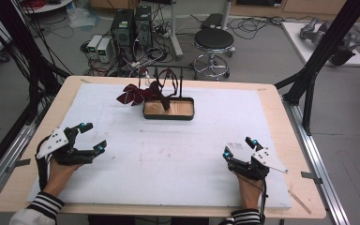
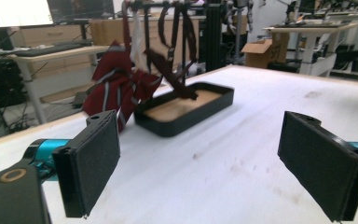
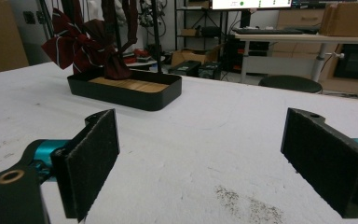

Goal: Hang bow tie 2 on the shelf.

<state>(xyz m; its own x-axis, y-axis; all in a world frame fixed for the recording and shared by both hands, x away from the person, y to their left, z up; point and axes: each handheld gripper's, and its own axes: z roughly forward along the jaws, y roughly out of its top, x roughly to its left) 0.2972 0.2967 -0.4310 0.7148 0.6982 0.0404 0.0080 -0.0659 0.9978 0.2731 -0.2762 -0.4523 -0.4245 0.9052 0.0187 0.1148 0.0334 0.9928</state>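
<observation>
Your left gripper (image 1: 90, 137) rests low on the white mat (image 1: 178, 159), well short of the black tray (image 1: 168, 108) and off to its left. Your left hand (image 1: 58, 171) comes in from the near edge with the forearm angled slightly inward, striped cuff (image 1: 44, 204) at the table's rim, and the gripper points forward and to the right, toward the tray. Its jaws are spread wide, with nothing between the pads (image 2: 91, 163).

Your right gripper (image 1: 239, 147) sits on the mat too, nearer you than the tray and to its right. That hand (image 1: 248, 187) reaches almost straight forward, with the gripper tilted a little left toward the tray. Its jaws are also released and far apart, the pads (image 3: 93, 161) bare and just above the mat.

The dark red bow tie (image 1: 133, 95) hangs at the tray's far-left corner, spilling outward over its left end. Straps (image 2: 179, 42) hang from the black rack (image 1: 168, 75) that rises over the tray's back edge, and one dark strip dips onto the wooden floor of the tray. Both grippers are well apart from the tray and the bow tie.
</observation>
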